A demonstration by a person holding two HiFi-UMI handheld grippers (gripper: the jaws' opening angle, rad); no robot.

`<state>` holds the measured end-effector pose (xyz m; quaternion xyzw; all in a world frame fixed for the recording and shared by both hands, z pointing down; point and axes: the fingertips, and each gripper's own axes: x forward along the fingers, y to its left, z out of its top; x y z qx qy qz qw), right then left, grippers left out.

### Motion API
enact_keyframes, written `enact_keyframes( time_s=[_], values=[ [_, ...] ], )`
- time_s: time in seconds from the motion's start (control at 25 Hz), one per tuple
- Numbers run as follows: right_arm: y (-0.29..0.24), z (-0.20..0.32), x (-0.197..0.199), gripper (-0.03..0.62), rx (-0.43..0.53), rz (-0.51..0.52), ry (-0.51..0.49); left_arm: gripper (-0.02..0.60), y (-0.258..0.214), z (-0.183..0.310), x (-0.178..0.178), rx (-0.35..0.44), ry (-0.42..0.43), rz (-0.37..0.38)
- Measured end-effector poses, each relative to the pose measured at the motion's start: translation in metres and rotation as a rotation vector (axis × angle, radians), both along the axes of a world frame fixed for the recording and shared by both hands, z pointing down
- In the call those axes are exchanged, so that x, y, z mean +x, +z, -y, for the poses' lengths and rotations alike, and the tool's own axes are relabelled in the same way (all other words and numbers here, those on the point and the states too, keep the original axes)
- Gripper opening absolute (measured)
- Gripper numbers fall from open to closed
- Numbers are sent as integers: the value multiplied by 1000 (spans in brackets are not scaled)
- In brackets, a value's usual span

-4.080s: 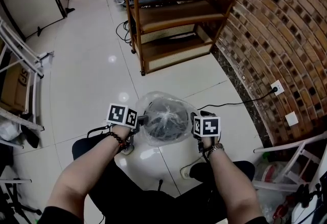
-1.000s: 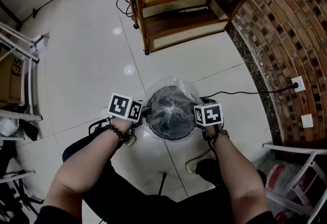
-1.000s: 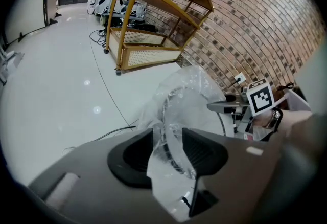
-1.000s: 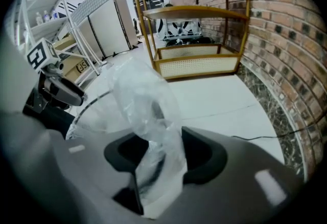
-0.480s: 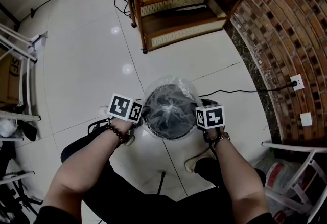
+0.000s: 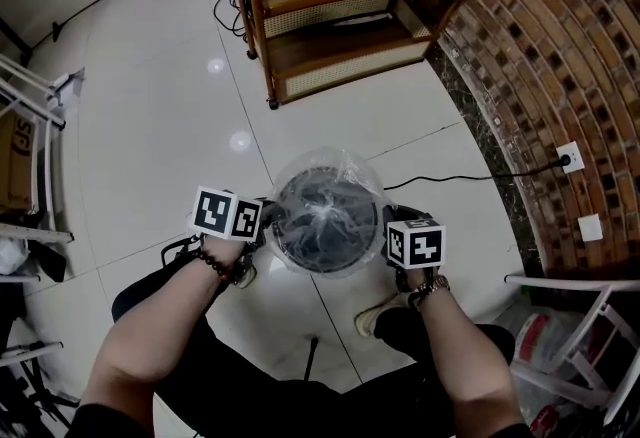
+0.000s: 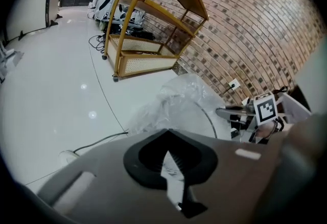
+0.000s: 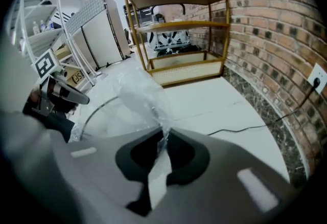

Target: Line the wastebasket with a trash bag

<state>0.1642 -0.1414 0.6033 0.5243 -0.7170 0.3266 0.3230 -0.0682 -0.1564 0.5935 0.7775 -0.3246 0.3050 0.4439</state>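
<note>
We look steeply down on a round dark wastebasket [image 6: 322, 226] standing on the glossy white tiled floor [image 6: 180, 126], in the centre of the head view, just in front of our knees. A clear plastic trash bag [image 6: 325, 168] is draped over it: the crinkled film billows above the far rim and hangs over the sides, and the dark inside of the basket shows through it.

Our left tool [image 6: 264, 221] sits at the basket's left edge and our right tool [image 6: 386, 228] at its right edge, so that the two face each other across the opening. Both tools are clenched on the bag. In the right gripper view a twisted fold of film runs straight down into the closed jaws. In the left gripper view the jaws are pressed together on a thin pale strip of the same film, with the rest of the bag bunched up just beyond them.

At the top of the head view stands a wooden shelf unit [image 6: 340, 16] with cane-panelled sides. A curved brick wall [image 6: 560, 46] fills the upper right. A black cable [image 6: 470, 176] runs across the floor from the basket's right side to a white wall socket [image 6: 567, 157].
</note>
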Motion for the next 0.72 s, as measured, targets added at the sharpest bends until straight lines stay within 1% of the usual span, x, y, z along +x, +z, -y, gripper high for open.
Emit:
enact_keyframes(
  time_s=[0.08,0.2,0.44,0.56,0.72],
  values=[
    [1,-5,2,3,-7,-2,0,5,-5,3,0,13,-6,-15],
    [12,-16,6,3,-57,3,24,5,-7,8,2,27,-16,-24],
    [26,-41,-2,11,-121,36,53,5,-13,25,6,77,-26,-40],
    [27,-58,-4,11,-137,55,94,5,-16,31,13,102,-4,-35],
    [25,-84,-6,11,-147,84,176,5,-17,41,21,126,21,-19]
  ],
)
